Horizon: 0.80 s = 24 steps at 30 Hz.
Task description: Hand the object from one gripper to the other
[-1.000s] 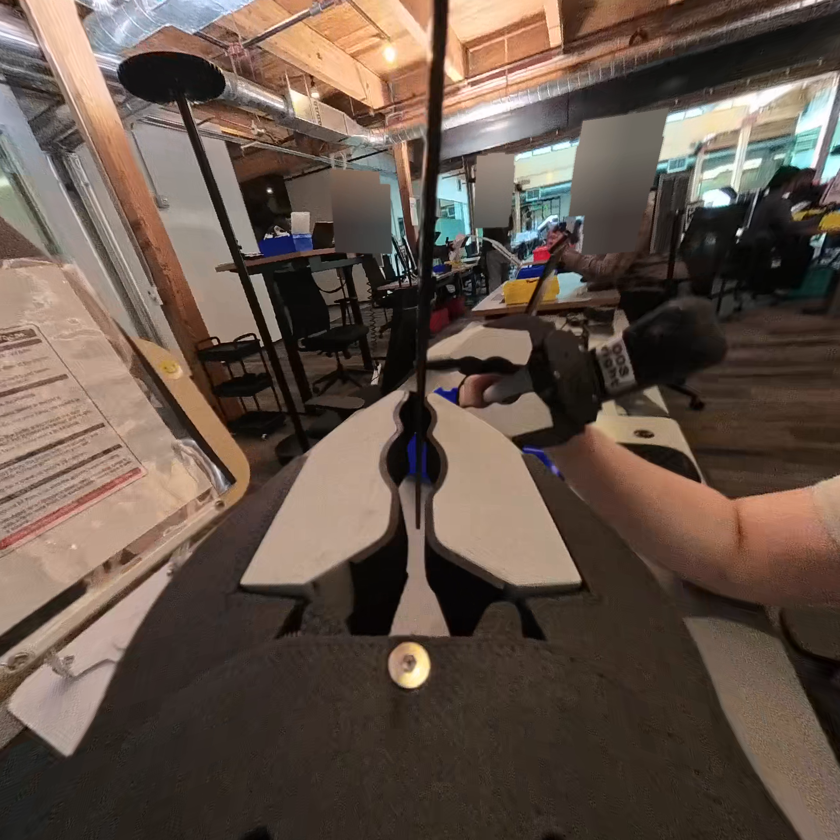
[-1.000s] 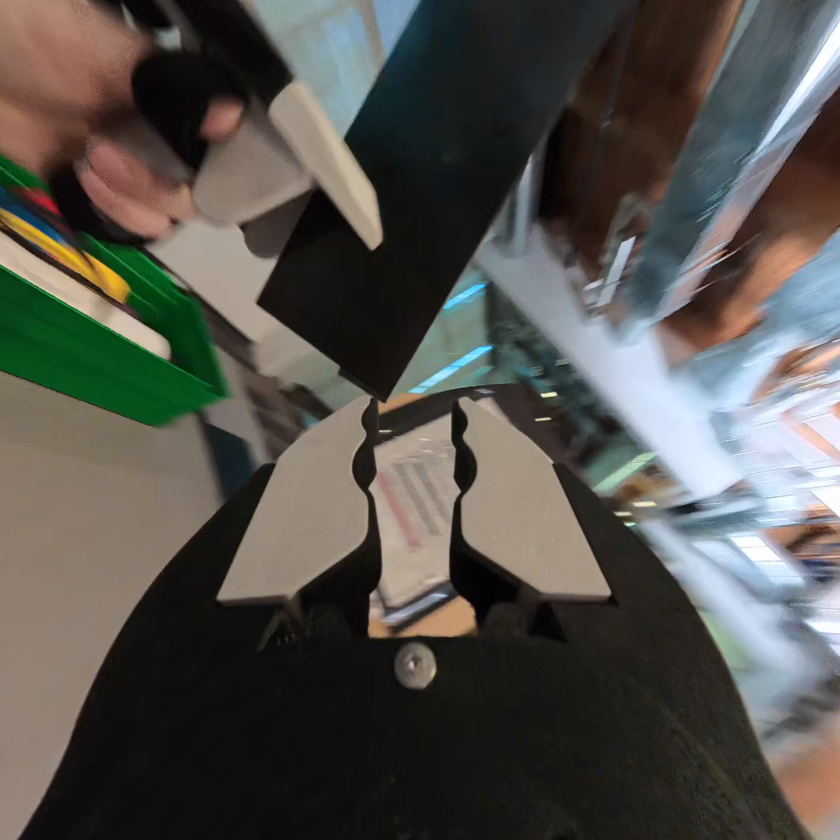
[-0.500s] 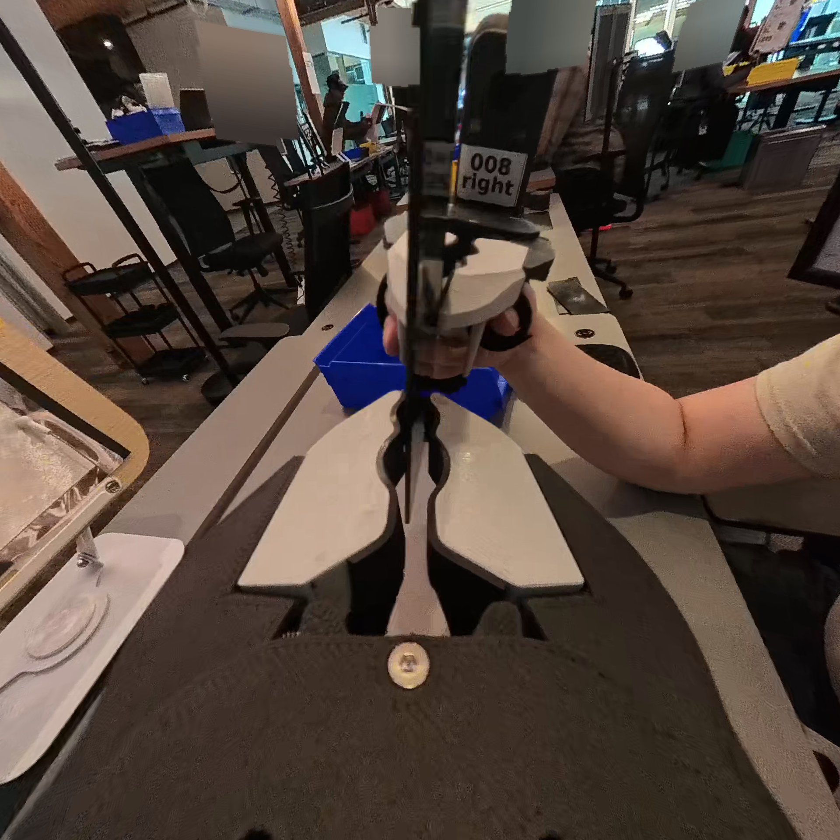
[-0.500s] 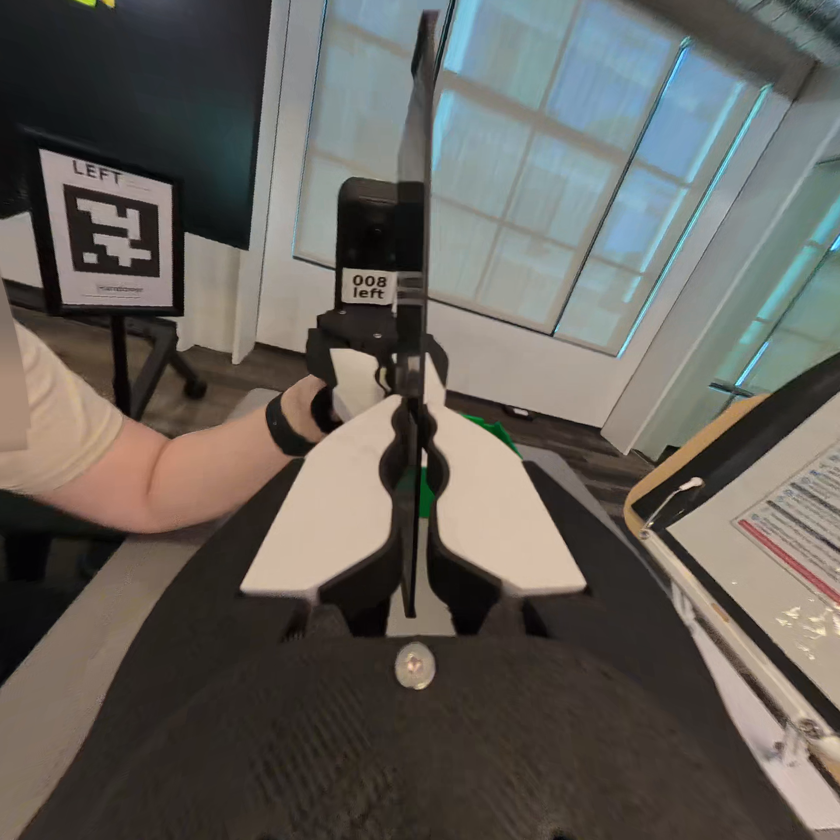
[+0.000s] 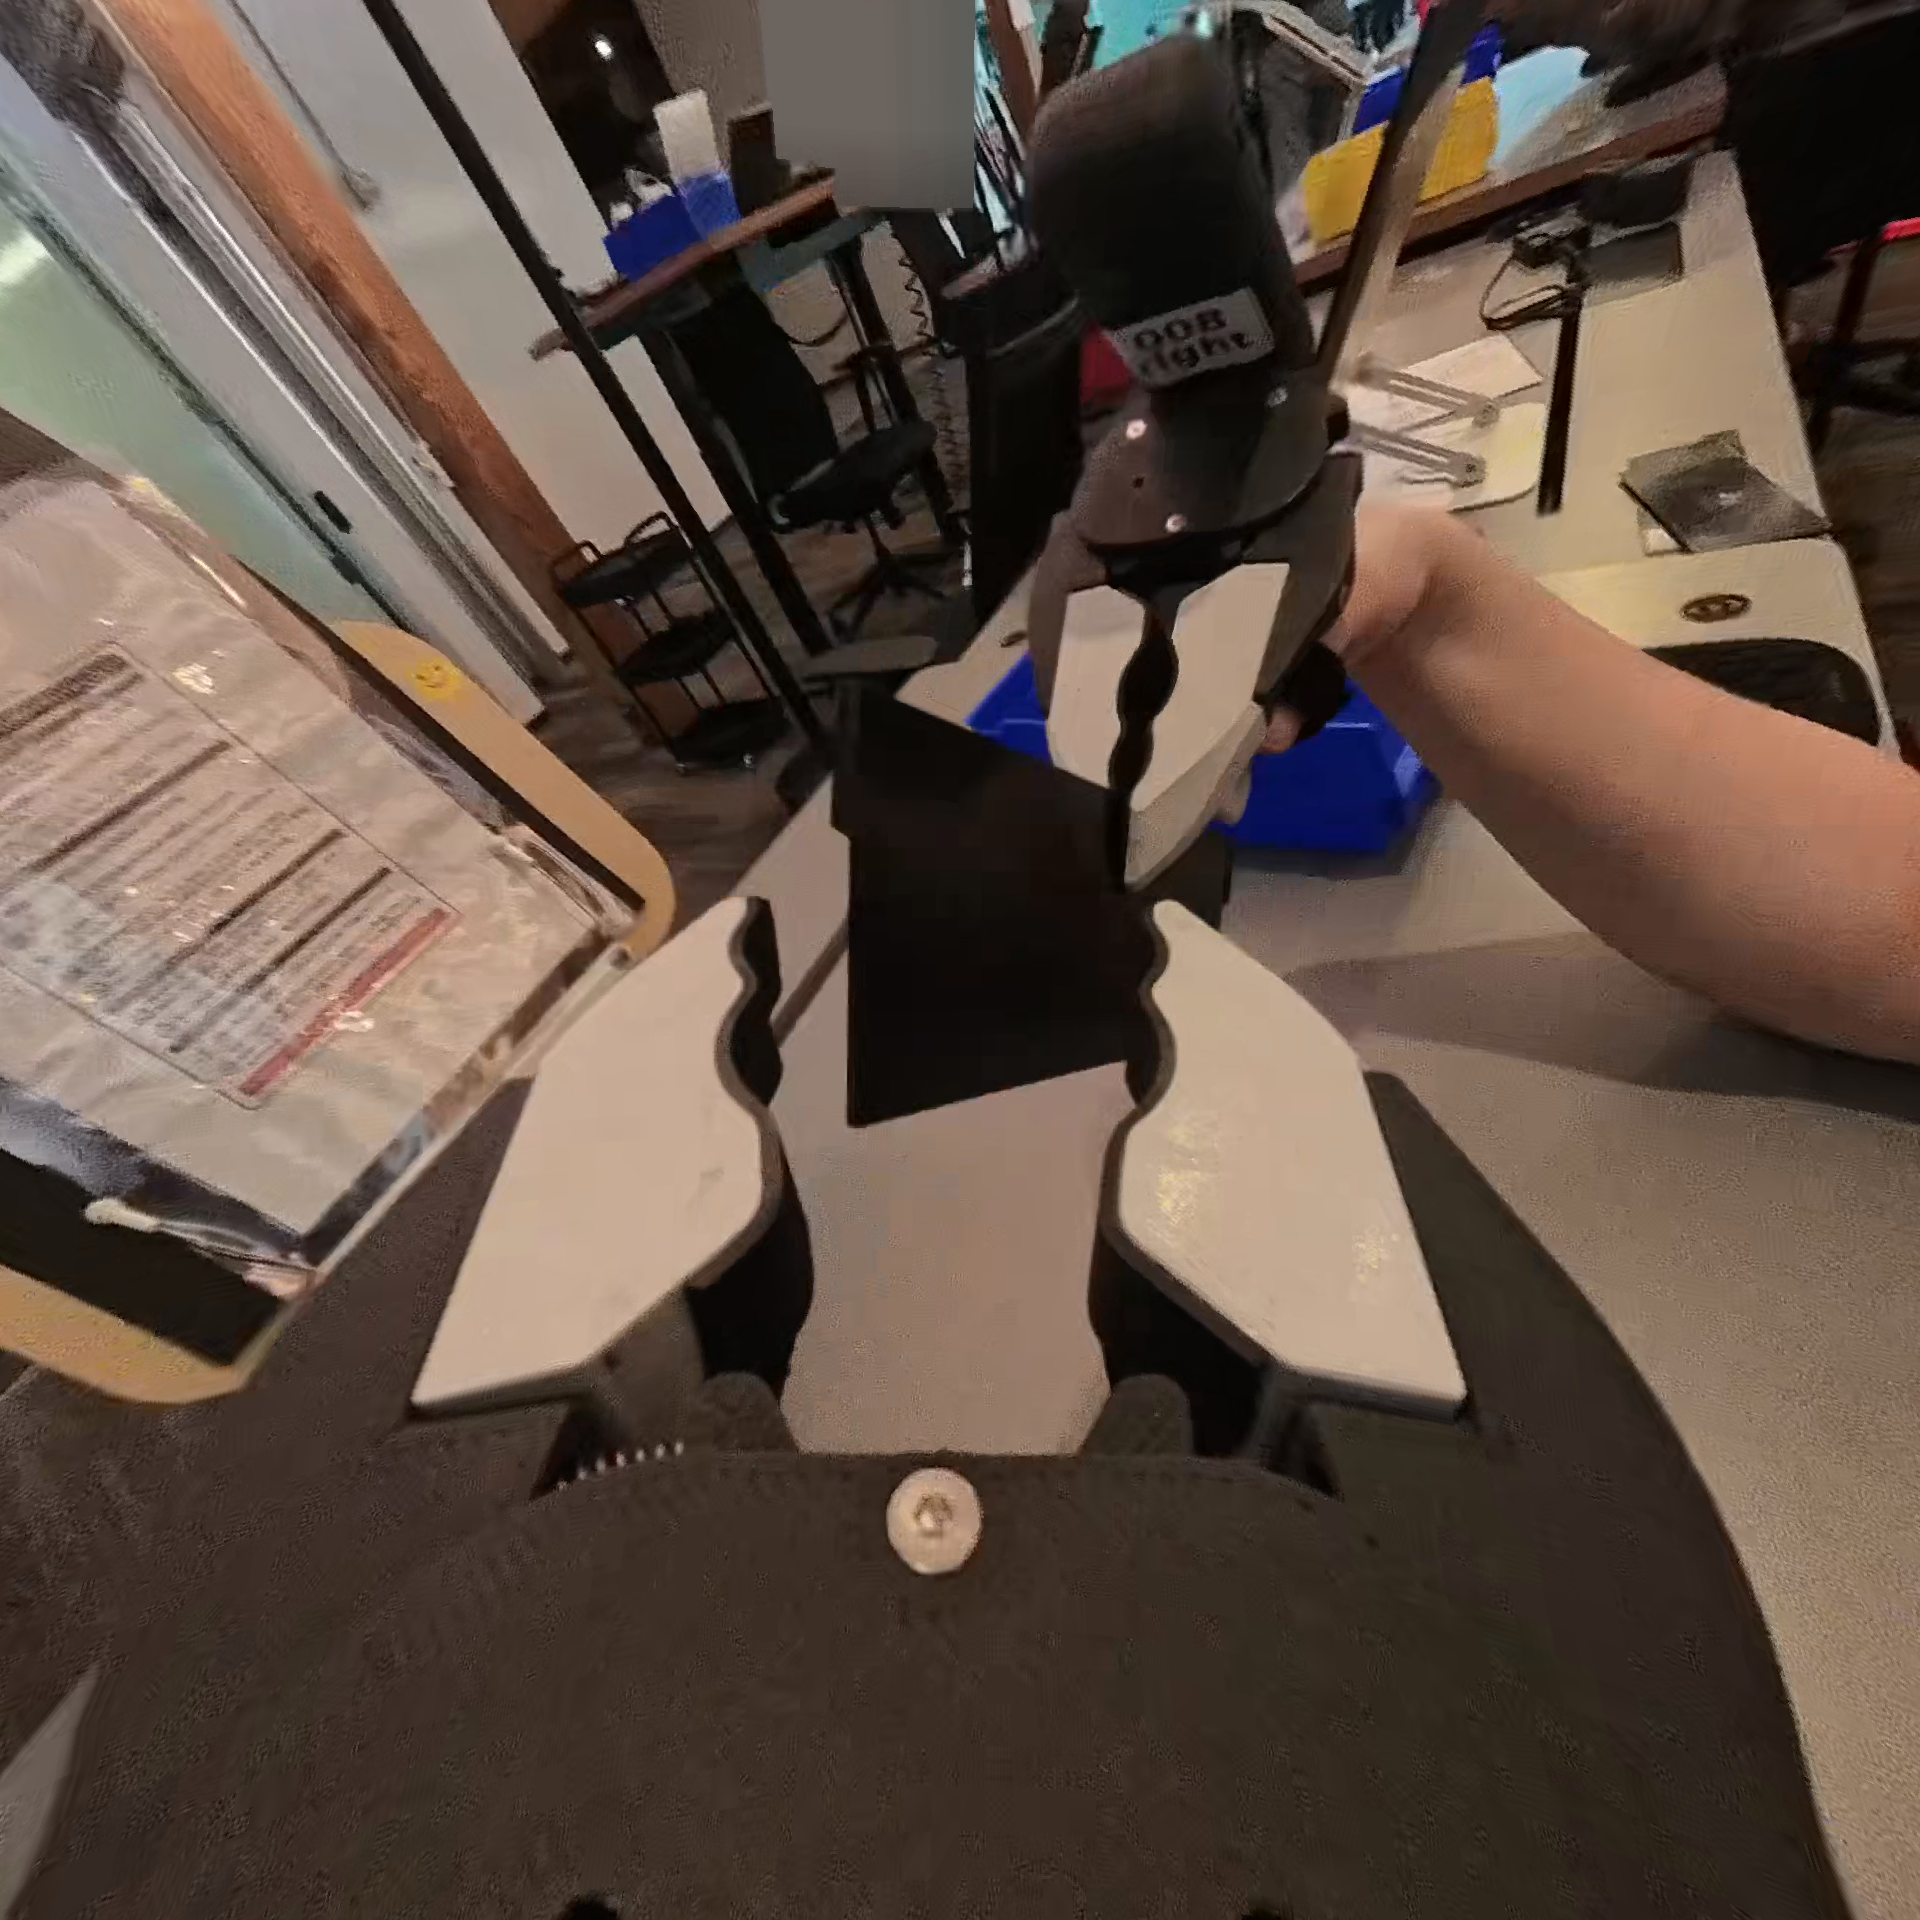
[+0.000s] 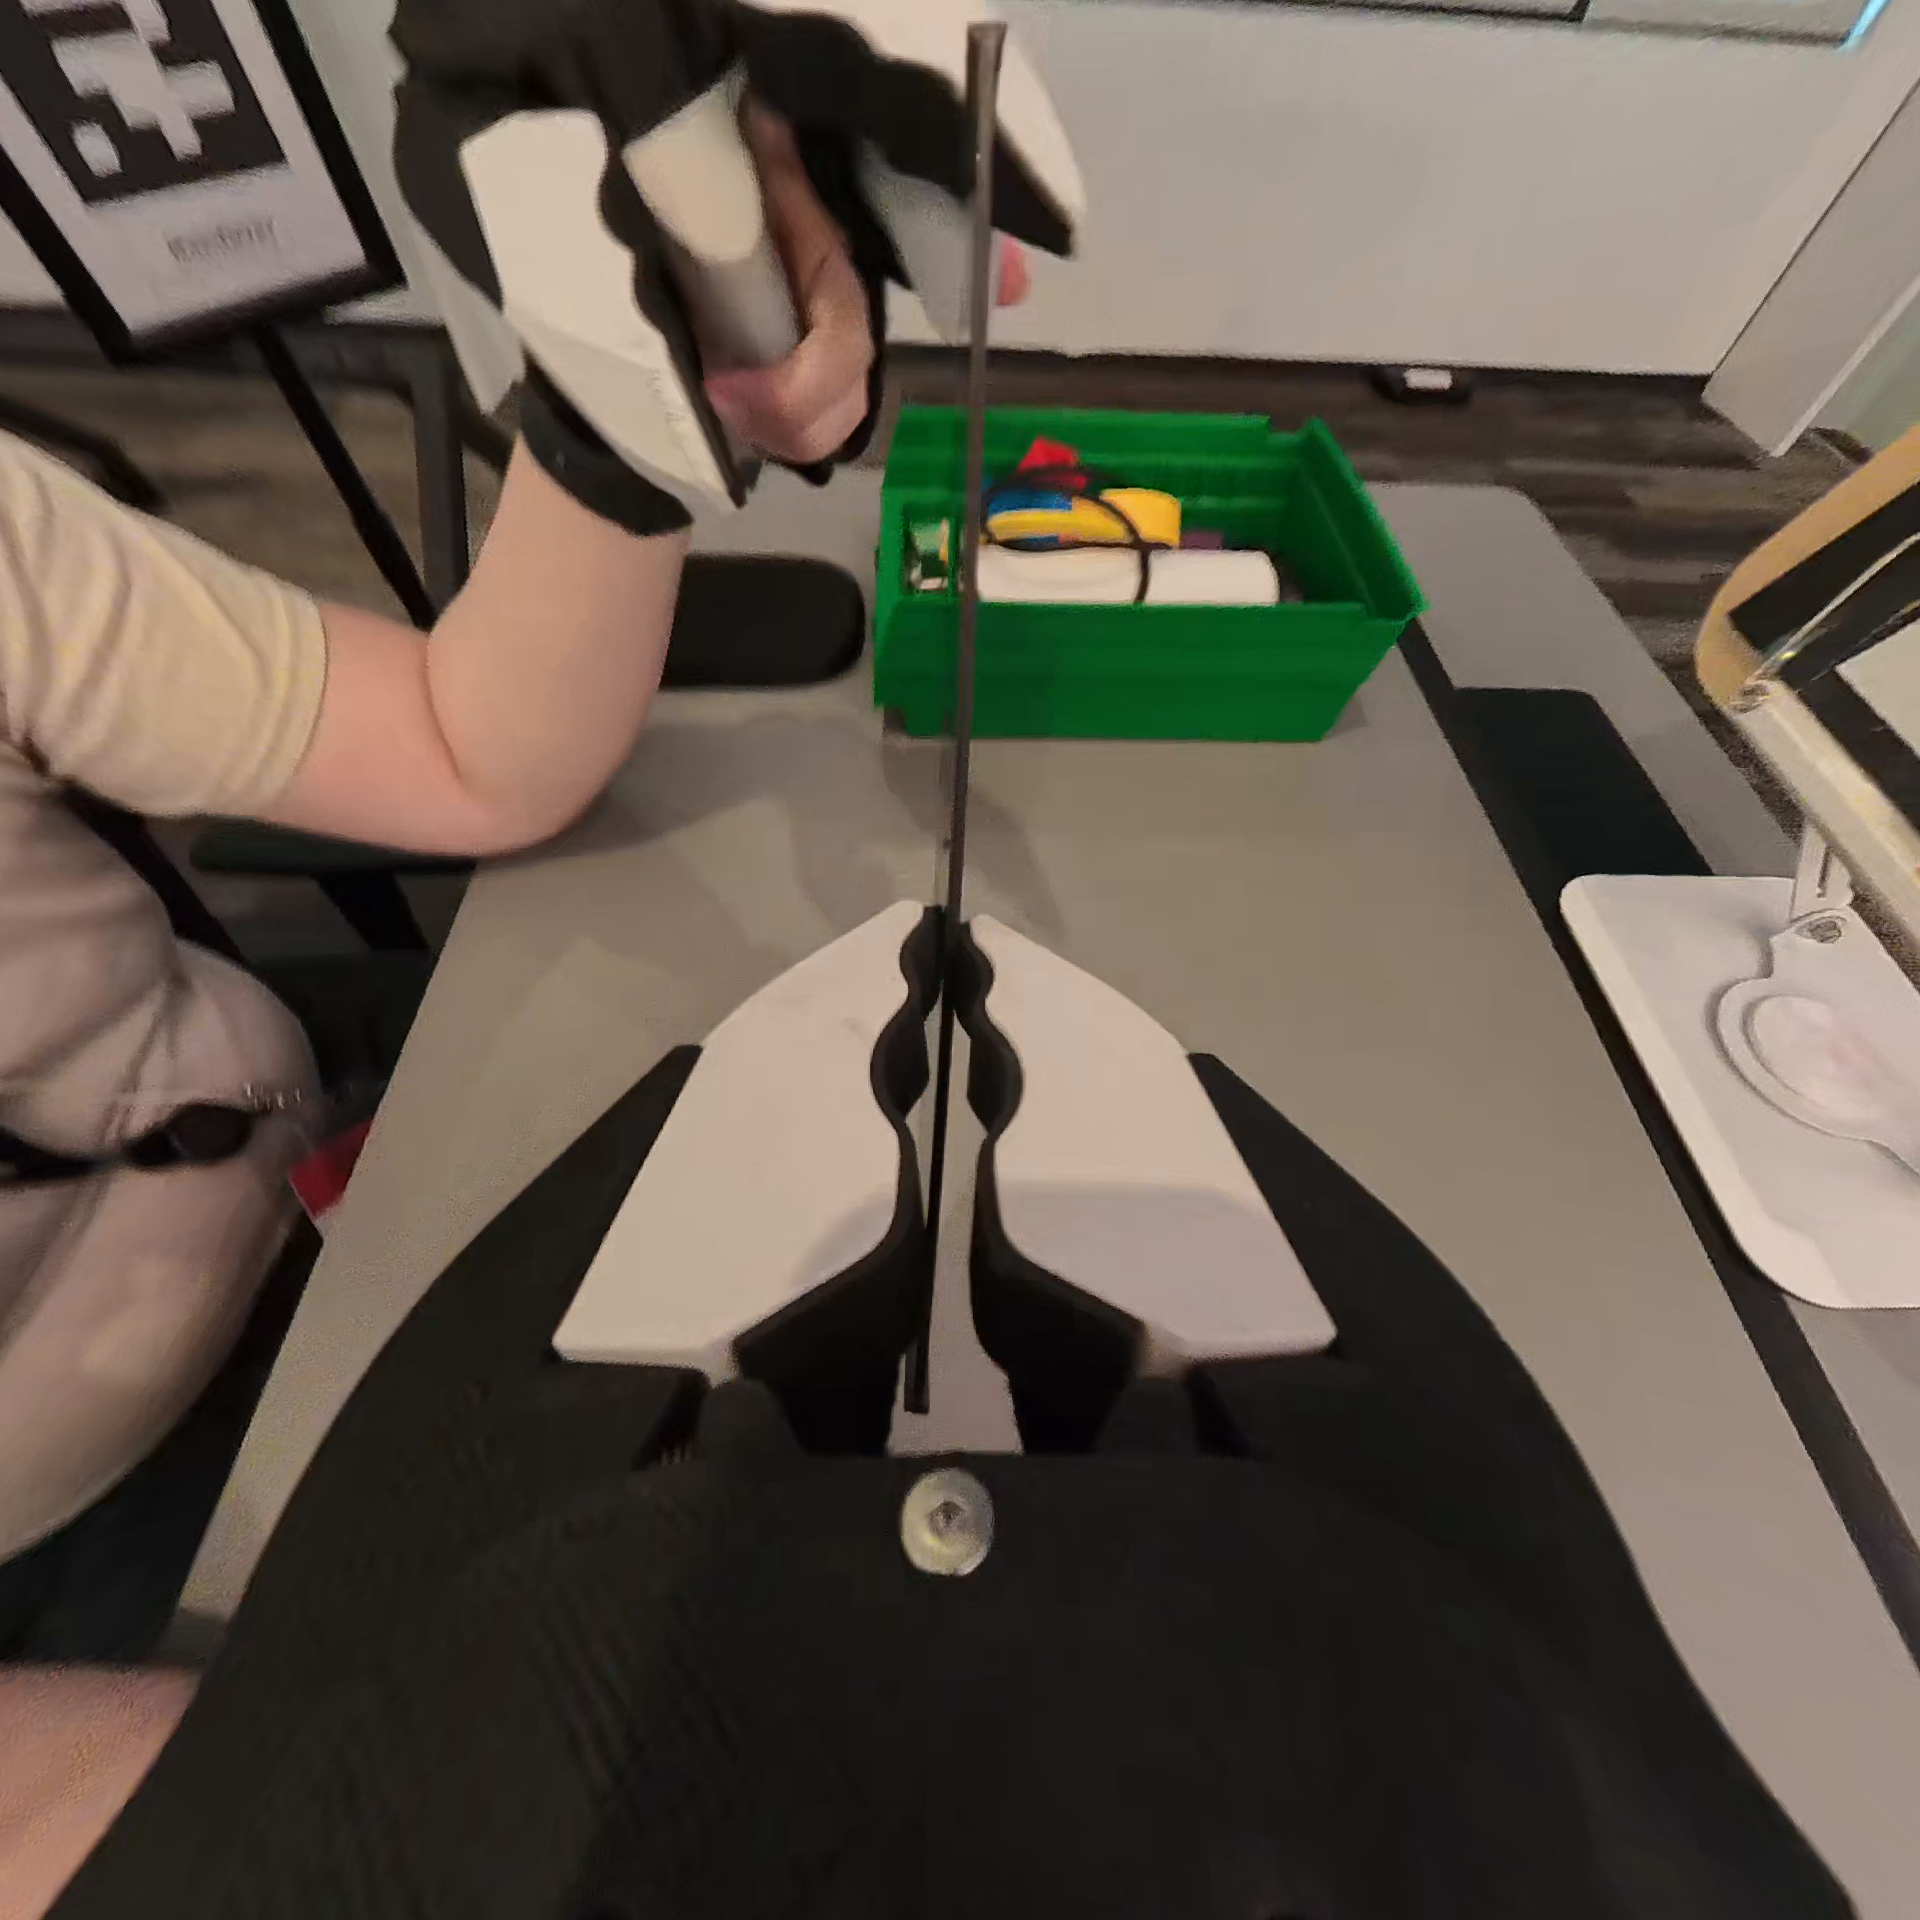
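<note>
A thin black flat plate (image 5: 977, 935) is clamped in my right gripper (image 6: 948, 920). It shows edge-on in the right wrist view (image 6: 961, 623), standing up between the shut fingers. In the left wrist view the right gripper (image 5: 1127, 831) hangs from above, pinching the plate's upper right edge. My left gripper (image 5: 956, 920) is open and empty, its white fingers (image 5: 623, 1143) spread either side of the plate's lower part without touching it. The left gripper also shows in the right wrist view (image 6: 769, 239), held by a gloved hand, up and to the left of the plate.
A green bin (image 6: 1132, 665) with coloured items stands on the grey table (image 6: 1143, 883) behind the plate. A blue bin (image 5: 1340, 790) sits behind the right gripper. A framed sheet on a stand (image 5: 208, 935) is at the left, with its white base (image 6: 1766, 1091). The left gripper's tips are roughly 9 cm from the right gripper's.
One second ago only the left gripper held the plate. Half a second ago both were shut on it. Now the left has opened and drawn back, and the right holds the plate alone.
</note>
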{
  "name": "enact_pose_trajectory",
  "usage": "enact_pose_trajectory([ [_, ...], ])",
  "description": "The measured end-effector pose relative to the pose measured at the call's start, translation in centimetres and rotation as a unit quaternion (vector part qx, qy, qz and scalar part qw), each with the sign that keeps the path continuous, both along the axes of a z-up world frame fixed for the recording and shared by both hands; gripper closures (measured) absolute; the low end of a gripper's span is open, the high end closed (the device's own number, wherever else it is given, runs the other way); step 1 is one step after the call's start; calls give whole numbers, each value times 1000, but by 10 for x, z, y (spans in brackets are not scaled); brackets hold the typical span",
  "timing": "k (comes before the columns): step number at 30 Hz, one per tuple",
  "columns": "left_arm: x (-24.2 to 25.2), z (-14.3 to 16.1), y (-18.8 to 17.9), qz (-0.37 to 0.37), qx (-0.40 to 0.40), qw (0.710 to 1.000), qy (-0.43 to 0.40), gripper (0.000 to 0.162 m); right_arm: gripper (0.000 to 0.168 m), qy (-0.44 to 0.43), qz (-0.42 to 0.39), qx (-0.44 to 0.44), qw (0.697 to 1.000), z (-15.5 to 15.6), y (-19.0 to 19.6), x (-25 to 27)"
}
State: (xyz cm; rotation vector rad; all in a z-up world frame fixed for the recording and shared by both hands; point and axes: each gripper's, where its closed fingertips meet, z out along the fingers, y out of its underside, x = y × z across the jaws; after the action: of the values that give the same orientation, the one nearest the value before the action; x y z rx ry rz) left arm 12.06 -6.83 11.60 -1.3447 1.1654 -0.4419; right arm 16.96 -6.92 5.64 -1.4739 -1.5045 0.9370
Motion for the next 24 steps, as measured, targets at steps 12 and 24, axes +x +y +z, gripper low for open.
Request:
enact_pose_trajectory([
  [12,21,-53,17,-39,-54,991,113,160,155,10,-74,146,986,10,24,3],
  [24,-44,84,14,-102,-95,903,-406,161,143,385,-5,116,915,128,-25,11],
])
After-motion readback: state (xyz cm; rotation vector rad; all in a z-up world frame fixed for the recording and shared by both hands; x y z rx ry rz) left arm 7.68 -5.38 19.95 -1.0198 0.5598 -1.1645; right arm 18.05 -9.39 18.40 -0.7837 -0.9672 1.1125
